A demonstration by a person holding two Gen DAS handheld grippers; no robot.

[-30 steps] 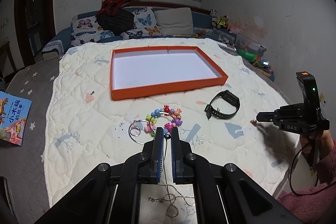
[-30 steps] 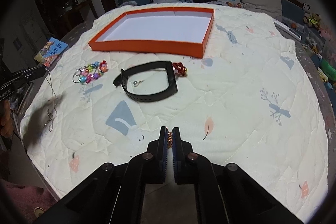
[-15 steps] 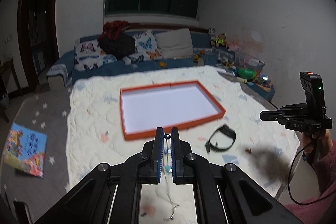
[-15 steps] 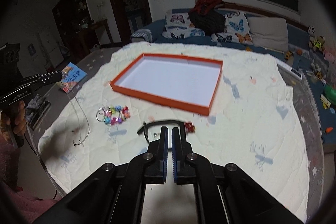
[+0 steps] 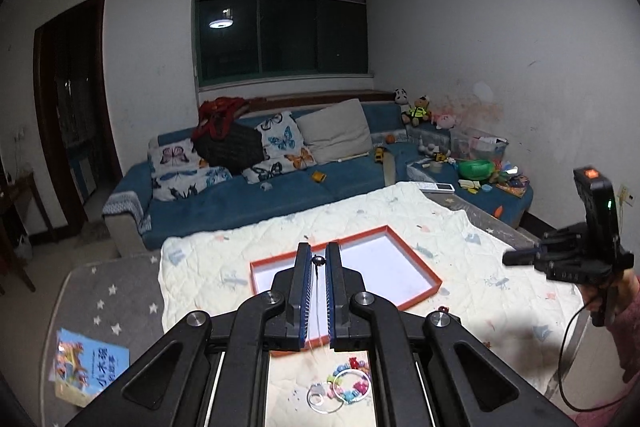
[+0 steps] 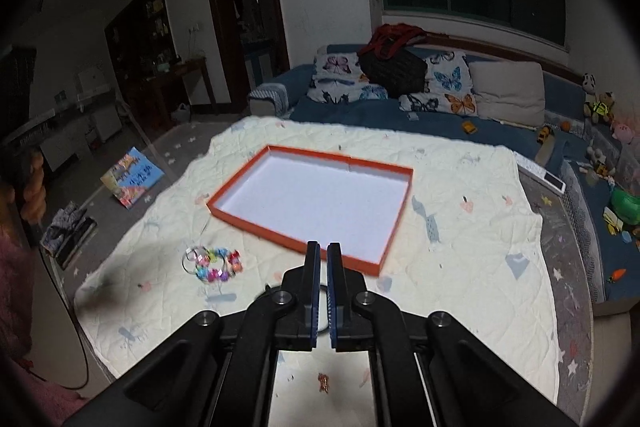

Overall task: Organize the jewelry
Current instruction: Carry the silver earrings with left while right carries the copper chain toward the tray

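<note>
My left gripper [image 5: 318, 261] is shut on a thin silver necklace [image 5: 319, 259]. A small bead shows at the fingertips and the chain hangs down between the jaws, high above the quilt. Beyond and below it lies the orange tray [image 5: 416, 269] with its white floor bare. A colourful bead bracelet [image 5: 350, 389] with a silver ring lies on the quilt under the left gripper. My right gripper [image 6: 324, 251] is shut with nothing seen between its pads, in front of the tray's [image 6: 312, 249] near corner. A black watch band [image 6: 266, 293] is mostly hidden behind it. A small reddish-gold piece [image 6: 323, 383] lies below.
The cream quilt [image 6: 460, 267] covers a round table. The bracelet [image 6: 214, 263] lies left of the right gripper. A blue sofa [image 5: 248, 195] with cushions and toys stands behind. A picture book [image 5: 86, 371] lies on the grey cover at left. A hand [image 5: 618, 291] holds the right gripper [image 5: 510, 259].
Both grippers have risen and tipped up, so more of the room shows. The left one rose further and lifted the necklace chain off the quilt. The jaws stayed shut.
</note>
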